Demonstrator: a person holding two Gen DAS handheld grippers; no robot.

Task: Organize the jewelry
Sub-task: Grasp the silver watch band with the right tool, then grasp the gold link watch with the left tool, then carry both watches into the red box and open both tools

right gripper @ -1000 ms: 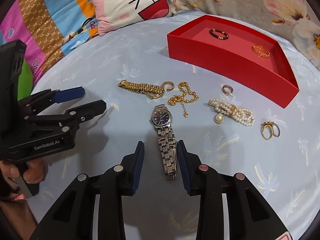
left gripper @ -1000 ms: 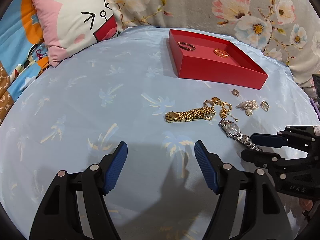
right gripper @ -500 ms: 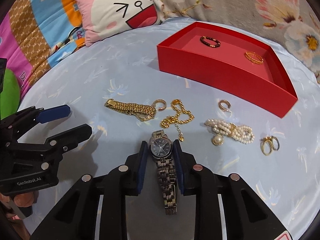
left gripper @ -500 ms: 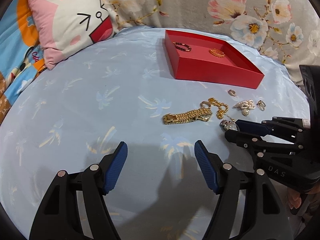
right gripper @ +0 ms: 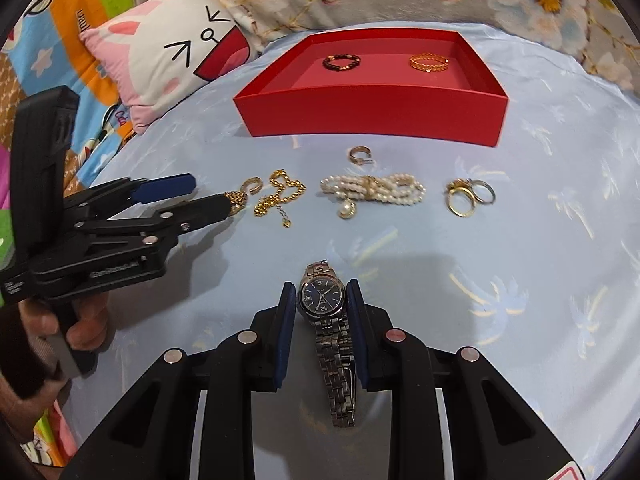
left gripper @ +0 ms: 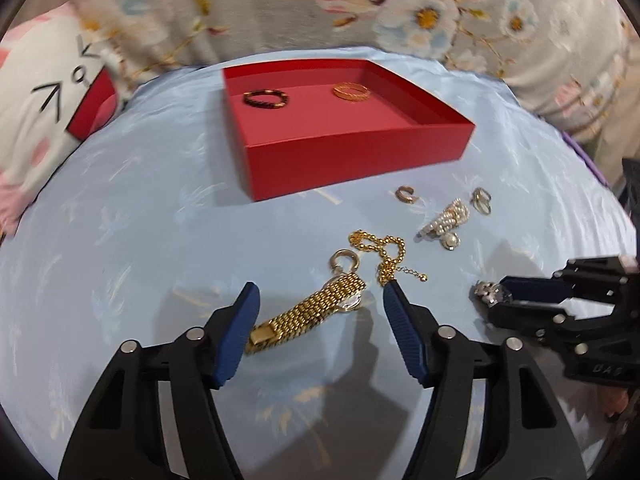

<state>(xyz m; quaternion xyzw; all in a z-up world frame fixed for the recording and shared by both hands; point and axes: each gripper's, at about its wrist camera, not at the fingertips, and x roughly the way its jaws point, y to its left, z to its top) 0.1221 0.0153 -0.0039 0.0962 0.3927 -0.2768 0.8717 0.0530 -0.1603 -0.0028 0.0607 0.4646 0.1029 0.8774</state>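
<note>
A gold watch (left gripper: pixel 316 312) lies on the light blue sheet between the fingers of my left gripper (left gripper: pixel 320 308). The jaws are closing and their pads stand clear of the watch. My right gripper (right gripper: pixel 321 308) is shut on the case of a silver watch (right gripper: pixel 322 298) with a dark blue dial, its band trailing back between the fingers. The red box (left gripper: pixel 352 152) behind holds a dark bead bracelet (left gripper: pixel 266 99) and a gold bracelet (left gripper: pixel 351 91). In the left wrist view my right gripper (left gripper: pixel 500 296) is at the right.
Loose on the sheet lie a gold bead chain (left gripper: pixel 384 252), a pearl bracelet (right gripper: pixel 372 190), a pair of rings (right gripper: pixel 468 196) and an ear cuff (right gripper: pixel 360 155). A bunny pillow (right gripper: pixel 176 52) and floral fabric (left gripper: pixel 400 8) border the back. A hand (right gripper: pixel 84 324) holds the left gripper.
My left gripper moved forward and now straddles the gold watch, its jaws a little narrower. My right gripper closed on the silver watch and rolled with it.
</note>
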